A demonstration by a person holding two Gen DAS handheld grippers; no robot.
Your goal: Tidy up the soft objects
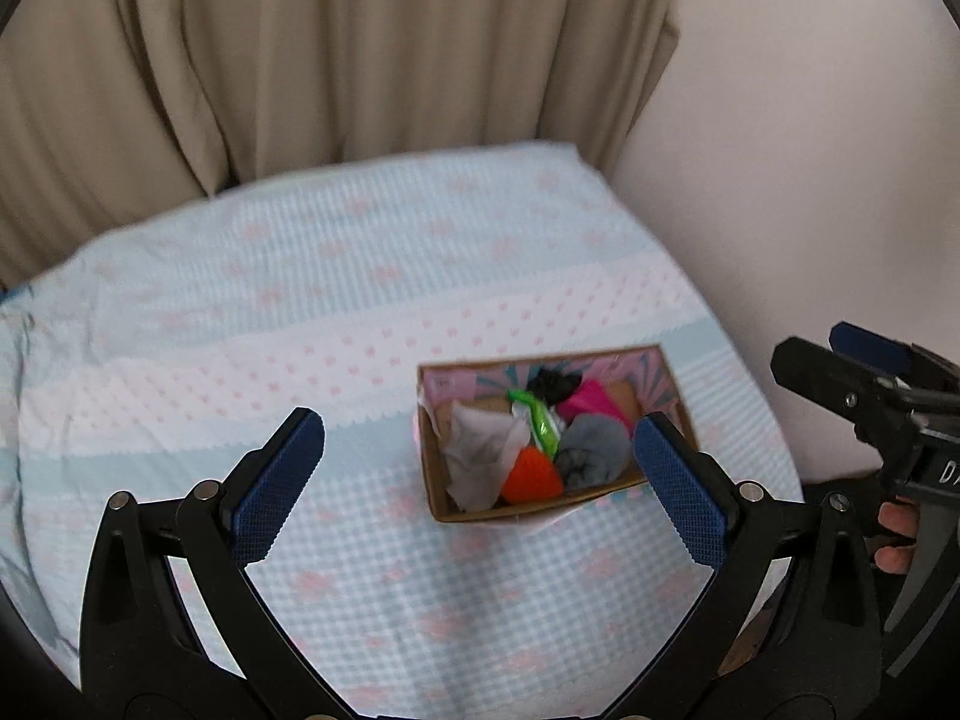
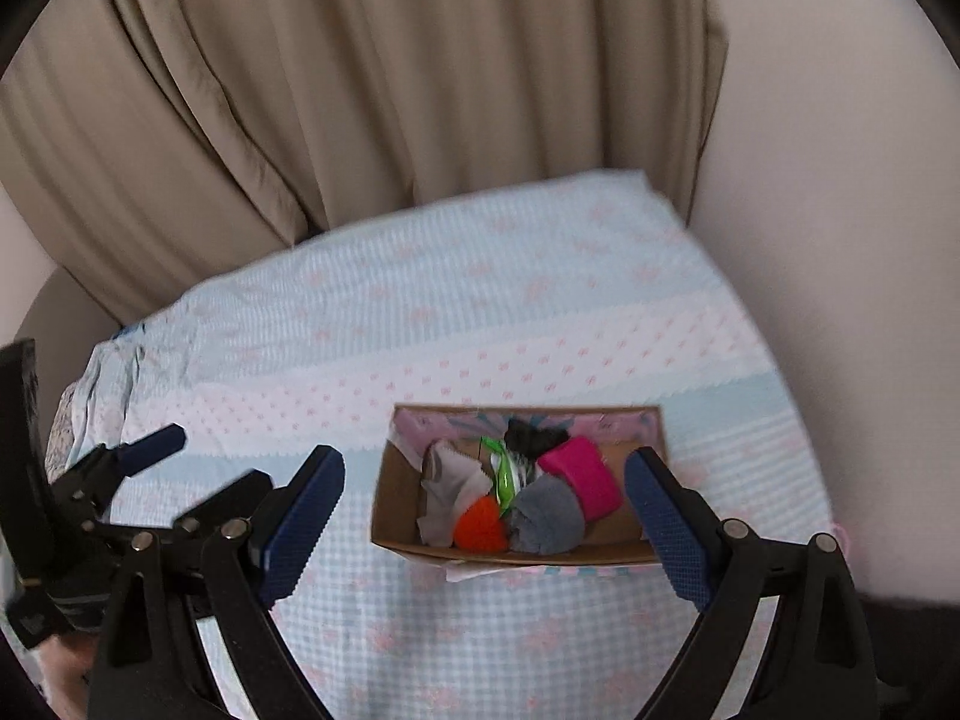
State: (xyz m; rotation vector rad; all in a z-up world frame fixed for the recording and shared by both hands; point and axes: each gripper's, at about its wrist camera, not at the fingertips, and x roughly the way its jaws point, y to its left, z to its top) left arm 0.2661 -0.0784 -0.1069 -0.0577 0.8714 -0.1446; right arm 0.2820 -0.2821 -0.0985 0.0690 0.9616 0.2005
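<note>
A small cardboard box [image 1: 456, 509] [image 2: 384, 516] sits on the bed. It holds several soft things: an orange knitted piece [image 1: 531, 483] [image 2: 479, 525], a grey sock [image 1: 591, 453] [image 2: 549, 516], a pink cloth [image 1: 591, 399] [image 2: 585, 477], a white cloth [image 1: 480, 456] [image 2: 450, 486], a green packet [image 1: 537, 420] [image 2: 504, 471] and a black piece [image 1: 552, 384] [image 2: 531, 435]. My left gripper [image 1: 480, 480] is open and empty, held above the bed just short of the box. My right gripper [image 2: 486, 516] is open and empty, its jaws wide on either side of the box in view. The right gripper also shows in the left wrist view [image 1: 852, 360], and the left gripper in the right wrist view [image 2: 198, 480].
The bed has a pale blue and white sheet with pink dots [image 1: 300, 312] [image 2: 480, 324]. A beige curtain [image 1: 330, 48] [image 2: 360, 90] hangs behind it and a pale wall [image 1: 810, 120] [image 2: 840, 180] stands to the right. The bed's edge falls away at the right.
</note>
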